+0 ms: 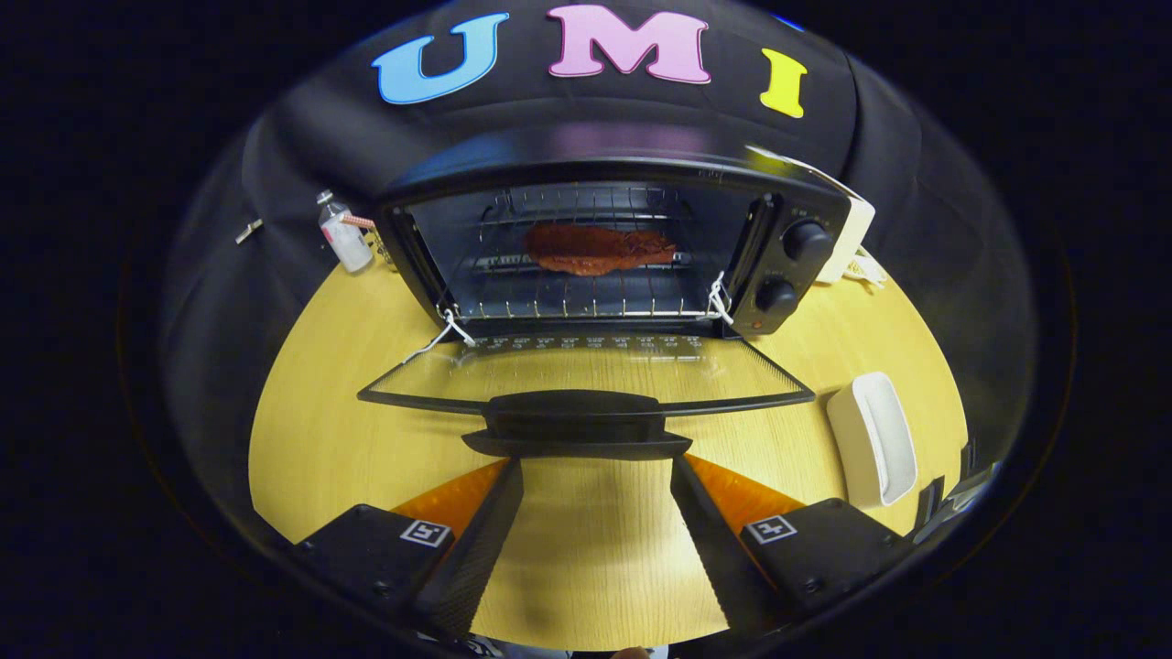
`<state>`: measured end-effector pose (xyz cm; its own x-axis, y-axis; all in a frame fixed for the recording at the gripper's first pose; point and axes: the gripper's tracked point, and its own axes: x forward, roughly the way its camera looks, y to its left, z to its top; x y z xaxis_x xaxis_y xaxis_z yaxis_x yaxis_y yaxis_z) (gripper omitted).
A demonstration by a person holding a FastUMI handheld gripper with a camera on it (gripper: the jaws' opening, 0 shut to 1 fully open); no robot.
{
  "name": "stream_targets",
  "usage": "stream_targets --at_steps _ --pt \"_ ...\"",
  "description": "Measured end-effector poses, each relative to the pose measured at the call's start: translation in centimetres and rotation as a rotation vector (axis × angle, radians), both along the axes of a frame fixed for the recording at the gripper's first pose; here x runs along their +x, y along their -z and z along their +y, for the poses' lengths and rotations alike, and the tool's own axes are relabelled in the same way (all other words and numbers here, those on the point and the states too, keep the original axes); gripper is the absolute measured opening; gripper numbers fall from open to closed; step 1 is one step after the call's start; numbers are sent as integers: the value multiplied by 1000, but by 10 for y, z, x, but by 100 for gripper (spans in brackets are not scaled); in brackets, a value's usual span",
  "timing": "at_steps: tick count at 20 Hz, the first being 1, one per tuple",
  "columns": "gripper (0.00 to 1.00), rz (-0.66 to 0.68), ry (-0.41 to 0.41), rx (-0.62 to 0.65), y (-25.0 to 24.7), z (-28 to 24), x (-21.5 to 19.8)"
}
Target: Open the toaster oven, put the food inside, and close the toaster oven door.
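Between my fingers lies bare tabletop (595, 549); my tool (595, 462) is spread wide, holding nothing. Just ahead of its tips hangs the door handle (575, 423) of the open toaster oven (604, 247), and beyond, the food (600, 249) rests on the rack inside.

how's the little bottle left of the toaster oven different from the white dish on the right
The bottle stands upright close beside the toaster oven, well beyond the tool; the white dish lies flat and near the tool's right finger. The bottle is narrow and capped; the dish is broader, oblong and open-topped. Both are pale and rest on the wooden table. The tool is open, its fingertips at the lowered door's handle.
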<state>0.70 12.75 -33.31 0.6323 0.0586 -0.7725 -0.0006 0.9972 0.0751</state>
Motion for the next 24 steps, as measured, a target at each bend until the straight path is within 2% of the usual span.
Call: stream_targets --at_steps 5,12,15,24 --pt "100 -141 19 13 -43 -1 20" --pt "100 -247 -1 -17 -89 -3 51" --pt "100 -271 -13 -21 -98 -4 48" --pt "98 -528 -72 -103 -198 -30 40"
